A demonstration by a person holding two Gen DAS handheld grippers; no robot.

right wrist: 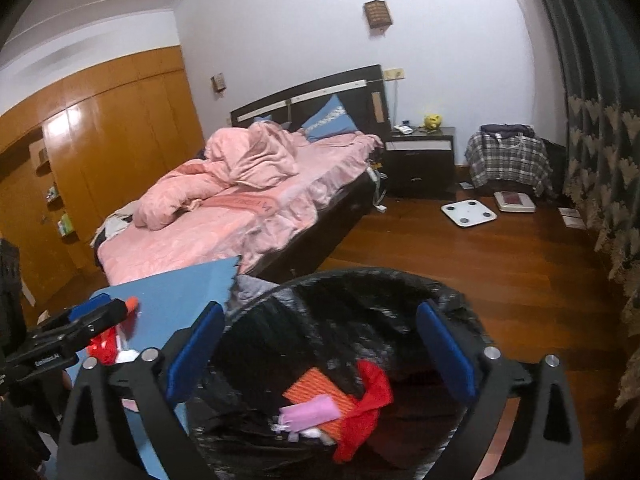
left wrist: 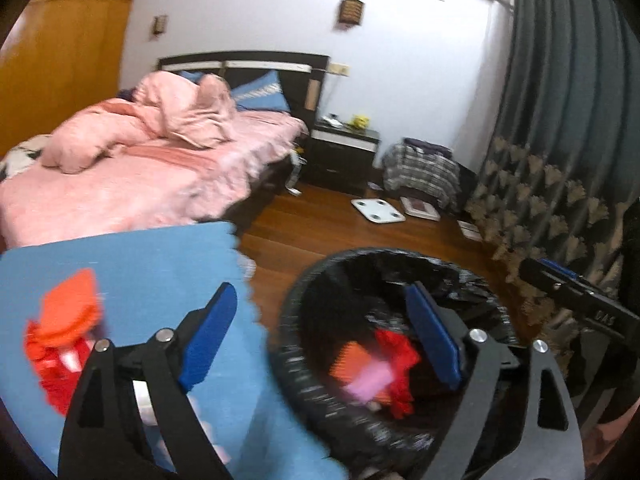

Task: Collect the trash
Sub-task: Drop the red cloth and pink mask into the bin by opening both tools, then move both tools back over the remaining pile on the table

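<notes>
- Hovering over the round bin (right wrist: 340, 292), lined with crinkled black plastic, the right tongs (right wrist: 320, 348) stand apart, empty.
- Red, orange and pink scraps (right wrist: 340, 400) lie inside.
- Left tongs (left wrist: 316, 340), apart, straddle the bin rim and blue table (left wrist: 140, 264); red-orange trash (left wrist: 64, 344) remains there.

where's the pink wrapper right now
In the right wrist view the pink wrapper lies inside the black-lined trash bin, on the orange packet.

My left wrist view looks forward-down, close over blue table (left wrist: 132, 272) edge and black-lined trash bin (left wrist: 304, 392). My right wrist view sits directly over same bin (right wrist: 400, 280), facing into room. Both share bin, table, pink bed (left wrist: 140, 184), nightstand (right wrist: 424, 160), wood floor (right wrist: 480, 264).
</notes>
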